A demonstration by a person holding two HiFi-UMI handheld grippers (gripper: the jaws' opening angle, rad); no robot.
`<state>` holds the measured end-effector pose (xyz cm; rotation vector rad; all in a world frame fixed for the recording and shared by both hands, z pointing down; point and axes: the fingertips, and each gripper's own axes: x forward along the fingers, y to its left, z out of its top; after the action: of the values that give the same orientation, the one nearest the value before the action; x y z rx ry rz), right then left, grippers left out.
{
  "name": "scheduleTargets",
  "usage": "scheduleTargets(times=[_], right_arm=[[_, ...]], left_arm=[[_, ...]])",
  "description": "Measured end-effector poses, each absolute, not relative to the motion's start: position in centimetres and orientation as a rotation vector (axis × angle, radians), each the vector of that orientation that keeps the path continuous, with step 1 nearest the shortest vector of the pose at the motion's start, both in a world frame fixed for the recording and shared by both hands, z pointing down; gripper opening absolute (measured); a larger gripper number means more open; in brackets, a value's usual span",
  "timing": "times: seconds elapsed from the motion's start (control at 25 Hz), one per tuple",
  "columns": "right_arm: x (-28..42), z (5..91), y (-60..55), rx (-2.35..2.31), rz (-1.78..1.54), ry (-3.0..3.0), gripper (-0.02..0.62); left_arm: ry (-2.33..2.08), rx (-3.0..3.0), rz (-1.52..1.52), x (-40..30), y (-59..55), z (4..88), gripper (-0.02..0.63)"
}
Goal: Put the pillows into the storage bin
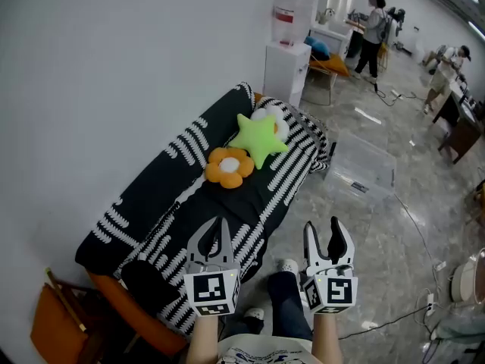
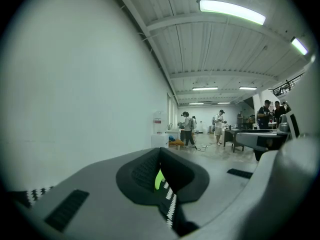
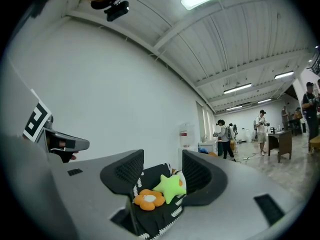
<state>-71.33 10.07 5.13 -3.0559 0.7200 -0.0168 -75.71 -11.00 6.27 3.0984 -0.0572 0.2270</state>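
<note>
- Well ahead of both tools, on a sofa (image 1: 151, 203) under a black cover with white dashes: three pillows, touching in one cluster.
- Nearest the tools, an orange flower pillow (image 1: 229, 167) with a white centre; just beyond and overlapping it, a lime-green star pillow (image 1: 258, 139); behind the star, a white pillow (image 1: 278, 120), mostly hidden.
- Ahead and to the right of the right tool (image 1: 322, 224), on the floor just off the sofa's far end: a clear storage bin (image 1: 364, 169), shown in the head view only.
- Right tool wide, jaws well apart, gripping nothing; through the gap in the right gripper view, flower and star framed far off.
- Left tool (image 1: 221, 222) narrow, pads all but together, gripping nothing; through the slit in the left gripper view, only a sliver of green and a strip of the cover.
- Ceiling lights in the two gripper views only.
</note>
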Motion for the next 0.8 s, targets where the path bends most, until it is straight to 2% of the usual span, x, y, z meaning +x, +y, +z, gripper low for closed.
scheduleTargets(times=[0.28,0.8], right_arm=[[-63.2,5.2,11.0,-3.03,-0.018,0.767,0.241],[-43.2,3.2,14.4,-2.972,0.025,0.98,0.241]], left_arm=[[-0.1,3.098,0.219,-68.2,-9.6,6.3,0.014],[-0.289,3.084,0.164,-50.5,-5.7,4.0,0.014]])
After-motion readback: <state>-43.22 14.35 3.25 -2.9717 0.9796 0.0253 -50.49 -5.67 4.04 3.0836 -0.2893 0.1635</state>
